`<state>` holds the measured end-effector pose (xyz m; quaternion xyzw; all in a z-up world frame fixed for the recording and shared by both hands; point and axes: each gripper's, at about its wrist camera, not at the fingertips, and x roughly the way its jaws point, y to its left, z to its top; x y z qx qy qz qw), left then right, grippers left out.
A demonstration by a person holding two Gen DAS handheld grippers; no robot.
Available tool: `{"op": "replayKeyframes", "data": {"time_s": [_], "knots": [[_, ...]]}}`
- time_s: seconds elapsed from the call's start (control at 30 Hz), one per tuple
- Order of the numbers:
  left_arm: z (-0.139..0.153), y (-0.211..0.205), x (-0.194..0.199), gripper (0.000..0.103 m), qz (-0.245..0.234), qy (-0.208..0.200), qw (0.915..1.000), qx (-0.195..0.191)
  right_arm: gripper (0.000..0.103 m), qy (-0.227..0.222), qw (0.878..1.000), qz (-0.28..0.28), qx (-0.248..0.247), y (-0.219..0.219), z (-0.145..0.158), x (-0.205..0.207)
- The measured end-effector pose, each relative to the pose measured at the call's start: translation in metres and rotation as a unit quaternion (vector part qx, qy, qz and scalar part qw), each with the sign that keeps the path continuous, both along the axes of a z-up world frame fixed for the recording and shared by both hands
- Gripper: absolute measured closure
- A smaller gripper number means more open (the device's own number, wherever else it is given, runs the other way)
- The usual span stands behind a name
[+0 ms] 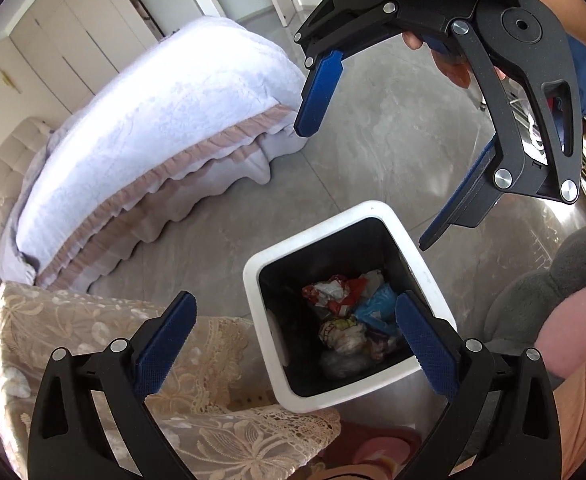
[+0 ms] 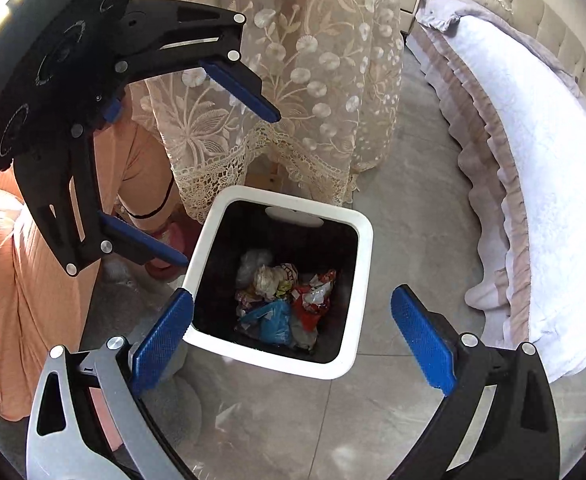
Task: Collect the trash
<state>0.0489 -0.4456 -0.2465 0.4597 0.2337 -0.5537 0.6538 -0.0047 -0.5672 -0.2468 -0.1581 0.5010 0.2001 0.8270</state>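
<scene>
The left gripper (image 1: 295, 344) hangs over the near rim of the bin (image 1: 377, 210), its 2 blue fingers spread wide with nothing between them. The right gripper (image 2: 291, 334) is just as wide apart and empty, its fingers straddling the bin's (image 2: 363, 280) near edge from the opposite side.

The bin stands upright on the grey floor (image 1: 373, 148), mouth facing up, white rim around a dark inside. At its bottom lies the trash (image 1: 353, 320), a heap of crumpled wrappers in red, white and blue; print shows on some, but none can be read. Each gripper's fingers cover part of the rim.

Just beside the bin hangs a lace cloth (image 2: 293, 80), hiding whatever it drapes. Farther off is a bed (image 1: 165, 120) with a pale cover and frilled skirt, cut off at the edge.
</scene>
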Motion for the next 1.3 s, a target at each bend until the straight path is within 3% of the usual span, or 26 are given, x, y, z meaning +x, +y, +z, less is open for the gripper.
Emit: {"op": "replayKeyframes", "data": {"time_s": [0.17,0.4,0.53,0.7,0.83,0.93,1.13,1.3], "knots": [[0.026,0.021,-0.006,0.005,0.021,0.005,0.9992,-0.033,0.005,-0.047,0.999,-0.01,-0.006,0.011,0.028,-0.006],[0.066,0.065,-0.012,0.005,0.075,0.002,0.993,-0.091,0.005,-0.128,0.991,-0.031,0.024,0.031,0.074,-0.009],[0.087,0.098,-0.012,0.005,0.124,-0.008,0.9829,-0.136,0.005,-0.166,0.985,-0.024,0.043,0.054,0.097,-0.007],[0.111,0.141,-0.011,0.005,0.188,-0.036,0.9641,-0.184,0.005,-0.2,0.977,-0.016,0.067,0.088,0.117,0.0],[0.121,0.171,-0.004,0.005,0.263,-0.076,0.9418,-0.195,0.005,-0.228,0.969,-0.044,0.088,0.115,0.133,0.012],[0.132,0.199,0.004,0.005,0.313,-0.068,0.9222,-0.217,0.005,-0.246,0.962,-0.065,0.098,0.137,0.143,0.021],[0.153,0.262,0.011,0.005,0.405,-0.068,0.8723,-0.265,0.005,-0.273,0.946,-0.087,0.149,0.183,0.166,0.024],[0.169,0.308,0.008,0.005,0.473,-0.087,0.8254,-0.296,0.005,-0.307,0.936,-0.104,0.14,0.233,0.175,0.018]]}}
